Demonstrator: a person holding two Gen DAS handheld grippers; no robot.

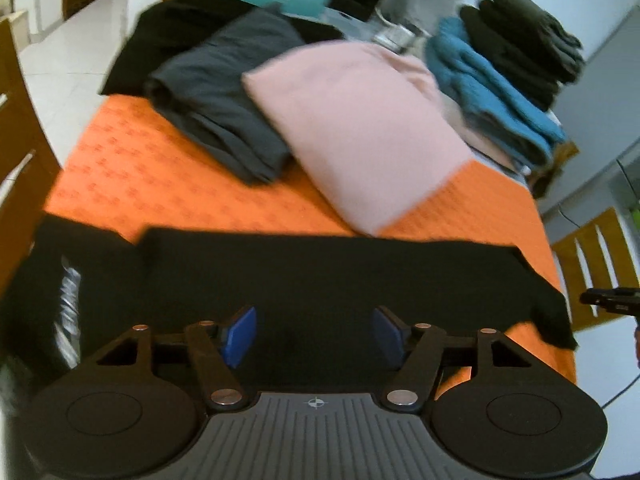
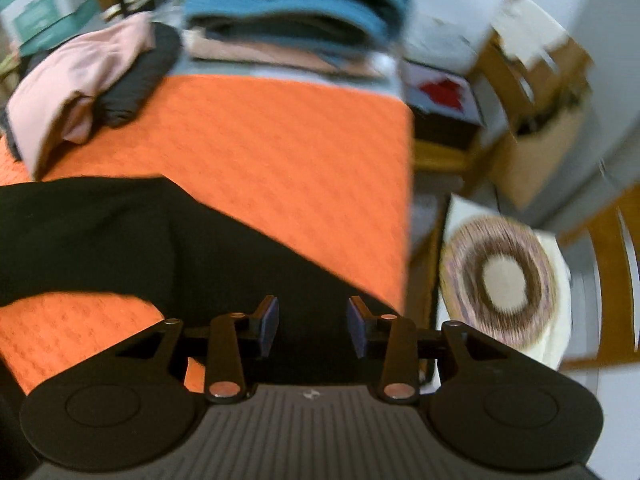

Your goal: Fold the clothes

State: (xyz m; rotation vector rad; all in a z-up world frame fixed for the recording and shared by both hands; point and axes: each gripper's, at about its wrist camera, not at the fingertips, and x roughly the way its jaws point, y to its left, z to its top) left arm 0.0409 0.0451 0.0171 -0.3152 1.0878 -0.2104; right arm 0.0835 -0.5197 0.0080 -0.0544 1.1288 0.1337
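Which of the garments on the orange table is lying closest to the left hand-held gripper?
The black garment, spread flat right under the left hand-held gripper. The pink and grey ones lie folded farther back.

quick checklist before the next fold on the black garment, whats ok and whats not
1. Left gripper open, nothing pinched: ok.
2. Right gripper open, nothing pinched: ok.
3. Black garment lying flat on the orange tablecloth: ok, though its right end looks rumpled.
4. Pink folded garment apart from the black one: ok.
5. Bare cloth beyond the black garment to fold onto: ok.
6. Whether the fold lines up: cannot tell, blurred.
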